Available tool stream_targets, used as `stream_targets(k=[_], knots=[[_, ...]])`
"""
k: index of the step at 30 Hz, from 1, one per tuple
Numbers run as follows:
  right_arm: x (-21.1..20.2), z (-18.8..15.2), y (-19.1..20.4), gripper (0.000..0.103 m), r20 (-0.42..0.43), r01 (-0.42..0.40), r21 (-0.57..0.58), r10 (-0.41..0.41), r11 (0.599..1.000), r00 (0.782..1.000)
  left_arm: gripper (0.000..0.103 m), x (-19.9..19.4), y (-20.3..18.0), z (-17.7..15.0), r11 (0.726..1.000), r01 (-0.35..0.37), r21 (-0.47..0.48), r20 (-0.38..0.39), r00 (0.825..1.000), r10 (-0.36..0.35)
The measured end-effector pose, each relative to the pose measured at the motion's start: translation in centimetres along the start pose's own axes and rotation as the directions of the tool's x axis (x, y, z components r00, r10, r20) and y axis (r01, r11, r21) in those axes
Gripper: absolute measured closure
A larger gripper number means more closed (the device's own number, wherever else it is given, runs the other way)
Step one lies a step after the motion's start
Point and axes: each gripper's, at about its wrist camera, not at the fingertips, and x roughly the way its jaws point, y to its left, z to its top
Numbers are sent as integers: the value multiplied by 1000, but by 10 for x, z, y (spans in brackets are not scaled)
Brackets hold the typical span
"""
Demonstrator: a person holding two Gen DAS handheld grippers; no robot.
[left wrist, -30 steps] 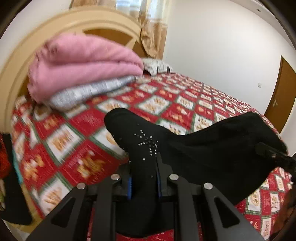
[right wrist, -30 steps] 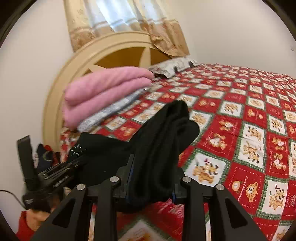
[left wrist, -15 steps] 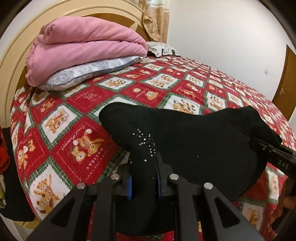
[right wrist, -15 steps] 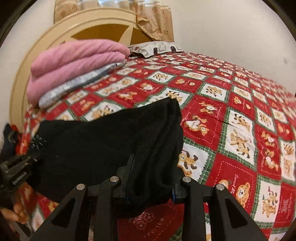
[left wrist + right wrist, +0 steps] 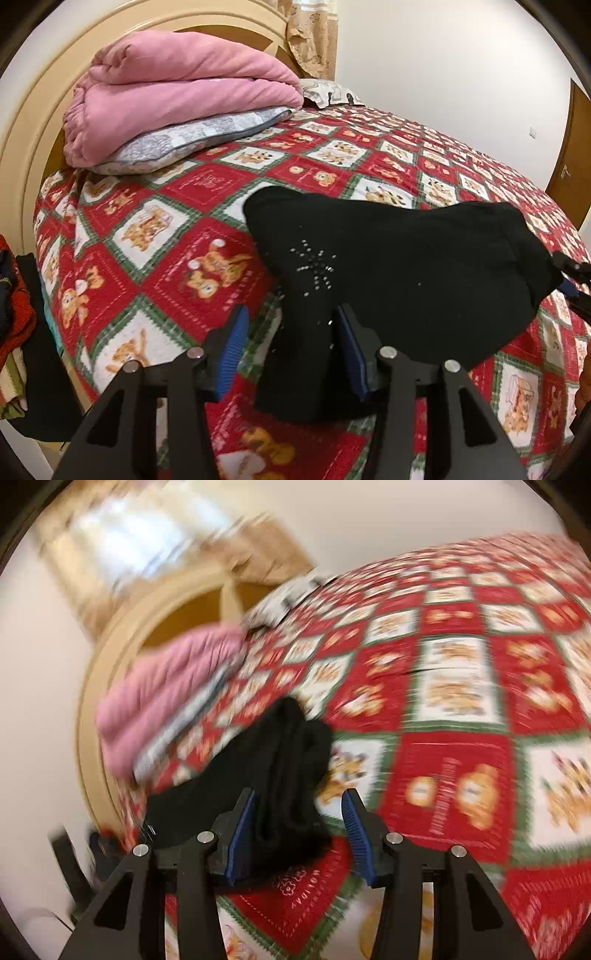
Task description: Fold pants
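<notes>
Red Christmas-print bedspread (image 5: 207, 192) fills both views, and the black pants (image 5: 399, 266) lie bundled on it near the bed's edge, well short of the pink blanket (image 5: 177, 85) stacked at the headboard. My left gripper (image 5: 291, 339) has its jaws apart around one end of the pants, pinching nothing. My right gripper (image 5: 299, 819) is spread too, straddling the other end. The bundle's long axis runs between my two grippers, so each is equally near its own end.
</notes>
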Motion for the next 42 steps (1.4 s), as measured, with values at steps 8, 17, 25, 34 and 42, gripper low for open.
stream_targets(k=[8, 17, 25, 34, 42], knots=[[-12, -6, 74, 87, 42, 87, -304, -78, 949, 996, 50, -33, -10, 10, 998, -59, 5, 114, 992, 58], [46, -19, 50, 88, -96, 246, -303, -286, 921, 954, 52, -17, -70, -17, 991, -17, 133, 56, 998, 10], [19, -3, 71, 87, -16, 201, -328, -218, 923, 976, 52, -33, -69, -19, 991, -32, 132, 78, 997, 22], [80, -7, 175, 87, -294, -269, -480, 135, 835, 946, 36, -18, -24, -10, 1000, 4, -29, 134, 991, -1], [189, -42, 255, 87, -559, -443, -492, 119, 749, 821, 60, 13, 12, -22, 966, 157, -208, 121, 984, -134]])
